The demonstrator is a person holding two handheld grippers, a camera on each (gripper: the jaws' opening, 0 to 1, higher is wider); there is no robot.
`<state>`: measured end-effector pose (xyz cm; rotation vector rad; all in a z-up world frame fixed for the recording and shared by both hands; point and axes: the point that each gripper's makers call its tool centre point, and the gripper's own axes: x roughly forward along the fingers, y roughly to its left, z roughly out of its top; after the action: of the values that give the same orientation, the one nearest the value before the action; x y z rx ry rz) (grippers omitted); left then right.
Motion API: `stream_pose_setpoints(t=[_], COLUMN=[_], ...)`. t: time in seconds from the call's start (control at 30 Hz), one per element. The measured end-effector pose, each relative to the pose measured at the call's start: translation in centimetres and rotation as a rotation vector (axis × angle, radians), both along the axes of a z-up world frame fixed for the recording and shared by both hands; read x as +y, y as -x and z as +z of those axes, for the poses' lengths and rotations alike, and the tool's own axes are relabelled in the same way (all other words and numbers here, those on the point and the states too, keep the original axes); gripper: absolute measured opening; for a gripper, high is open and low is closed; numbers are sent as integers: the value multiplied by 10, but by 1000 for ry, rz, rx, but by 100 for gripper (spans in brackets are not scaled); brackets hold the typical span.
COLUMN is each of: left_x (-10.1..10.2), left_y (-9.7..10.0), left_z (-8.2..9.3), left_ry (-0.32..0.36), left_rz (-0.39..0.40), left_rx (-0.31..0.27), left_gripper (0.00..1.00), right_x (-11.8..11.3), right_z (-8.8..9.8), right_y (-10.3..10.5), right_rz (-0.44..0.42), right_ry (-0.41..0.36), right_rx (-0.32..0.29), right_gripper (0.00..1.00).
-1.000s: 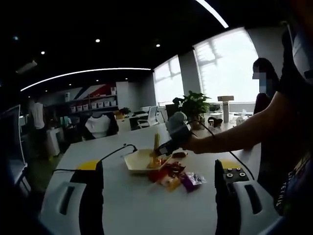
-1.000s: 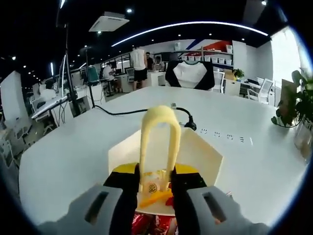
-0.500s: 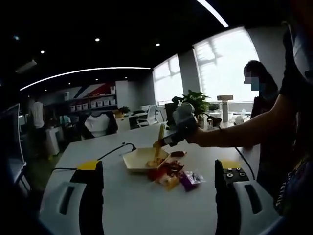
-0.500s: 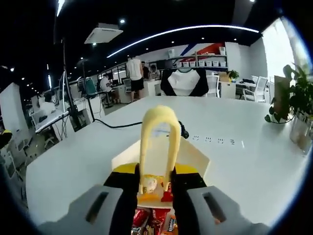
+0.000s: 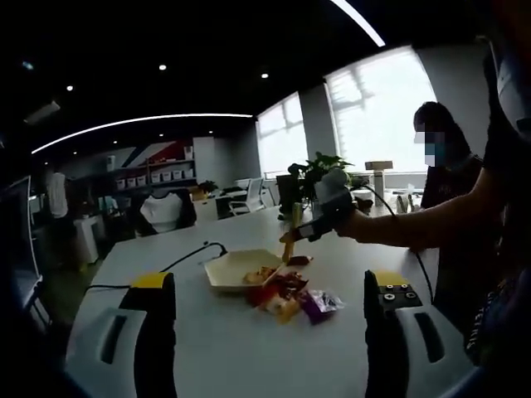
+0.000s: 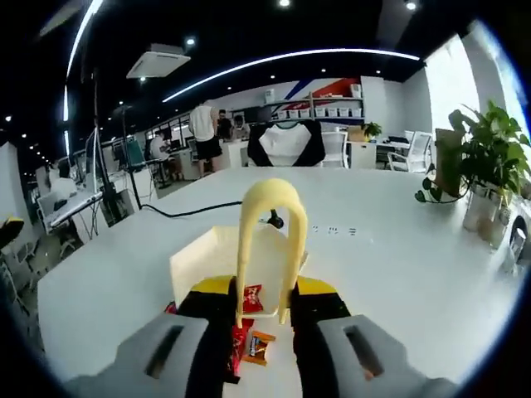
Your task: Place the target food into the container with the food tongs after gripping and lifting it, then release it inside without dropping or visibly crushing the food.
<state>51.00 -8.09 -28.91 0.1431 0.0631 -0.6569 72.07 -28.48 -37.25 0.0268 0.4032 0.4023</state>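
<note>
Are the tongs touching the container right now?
Apart. In the left gripper view the tongs, held in the right hand-held gripper, hang above the container with wall and table visible between them.

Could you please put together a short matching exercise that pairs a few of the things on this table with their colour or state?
Things:
1. food tongs
2. container
3. black cable
4. potted plant

States:
A. green leaves, at the table's far edge
B. yellow, clamped in the right gripper
C. cream, open, holding a few snacks
D. trailing across the white table

Pairs: 1-B, 2-C, 3-D, 4-A
</note>
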Motion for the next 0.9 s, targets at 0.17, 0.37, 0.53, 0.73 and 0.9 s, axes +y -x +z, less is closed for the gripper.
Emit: stream_pose_setpoints(t=[0.17, 0.37, 0.53, 0.73, 0.9], left_x=[0, -3, -3, -1, 1], left_y=[0, 0, -1, 1, 0], left_z=[-1, 2, 3, 2, 0], left_ry=[4, 8, -4, 0, 5], left_rz=[-6, -5, -3, 2, 9], left_rx=[2, -4, -13, -11, -1], left_gripper=[100, 100, 100, 100, 100], right_x=[-7, -1, 4, 4, 6], right_z=[-6, -14, -25, -38, -44], right_y=[10, 14, 17, 20, 18], right_rz=[-43, -45, -60, -82, -82], right_ry=[-41, -3, -26, -9, 35], right_rx=[31, 41, 62, 75, 56], right_gripper=[22, 22, 23, 23, 23])
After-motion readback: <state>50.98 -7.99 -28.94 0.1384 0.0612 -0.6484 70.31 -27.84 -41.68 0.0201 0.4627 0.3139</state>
